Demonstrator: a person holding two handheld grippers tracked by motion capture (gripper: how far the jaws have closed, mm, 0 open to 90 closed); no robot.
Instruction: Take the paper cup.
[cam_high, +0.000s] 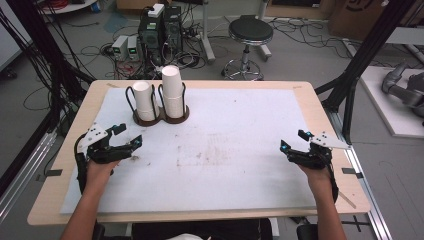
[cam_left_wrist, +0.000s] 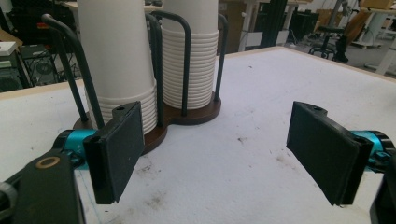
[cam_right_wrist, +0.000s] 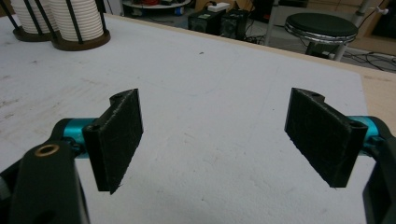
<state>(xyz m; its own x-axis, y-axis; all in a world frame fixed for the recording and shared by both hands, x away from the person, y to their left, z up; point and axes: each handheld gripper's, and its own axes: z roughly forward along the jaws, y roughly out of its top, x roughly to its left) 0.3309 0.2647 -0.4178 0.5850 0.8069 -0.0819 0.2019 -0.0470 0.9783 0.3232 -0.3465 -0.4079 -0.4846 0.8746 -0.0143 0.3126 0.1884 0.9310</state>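
Nothing is picked yet: your left gripper (cam_high: 131, 135), jaws apart and empty, sits near the cup holder (cam_high: 161, 116); your right gripper (cam_high: 293, 139), likewise empty, well apart.

Two tall stacks of white paper cups (cam_high: 157, 95); one dark brown round-ended holder with black wire loops (cam_high: 161, 117); one big white mat (cam_high: 240, 150) on one light wooden table (cam_high: 320, 115); two black grippers, left (cam_high: 129, 137) and right (cam_high: 294, 140); one round black stool (cam_high: 250, 32).
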